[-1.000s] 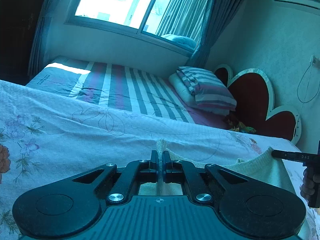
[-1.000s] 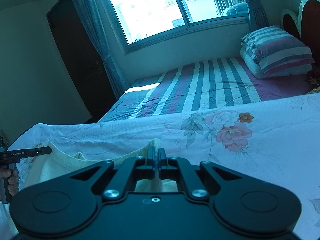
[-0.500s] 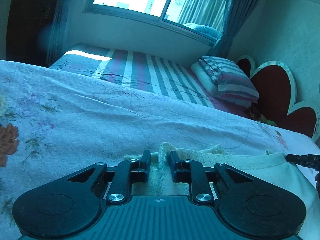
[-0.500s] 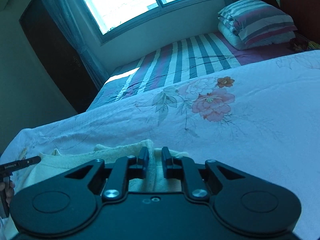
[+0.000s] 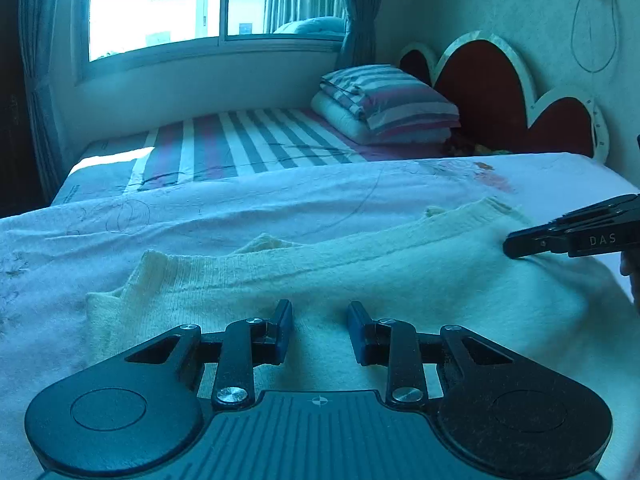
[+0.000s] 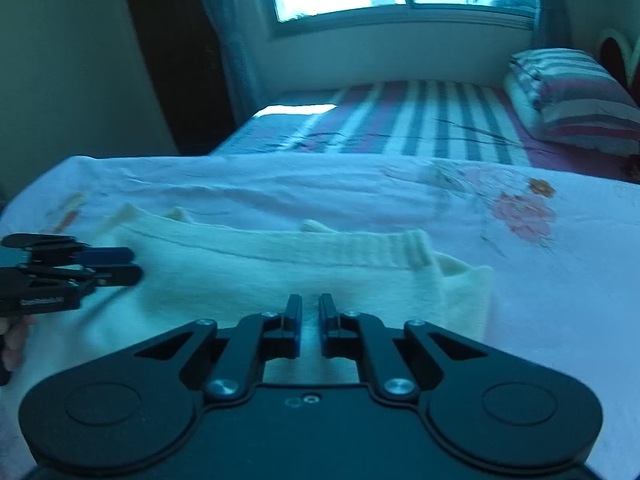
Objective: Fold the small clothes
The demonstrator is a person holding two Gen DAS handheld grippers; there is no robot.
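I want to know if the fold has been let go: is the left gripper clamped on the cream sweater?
No: the left gripper's jaws stand apart over the cream sweater, with no fabric pinched between them.

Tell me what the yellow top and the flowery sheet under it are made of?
The yellow top looks like soft knitted yarn, maybe wool or cotton: its edge band shows ribbing and its surface looks fuzzy. The flowery sheet looks like thin, smooth woven cloth, matte, with printed flowers and fine creases. The exact fibre can't be told.
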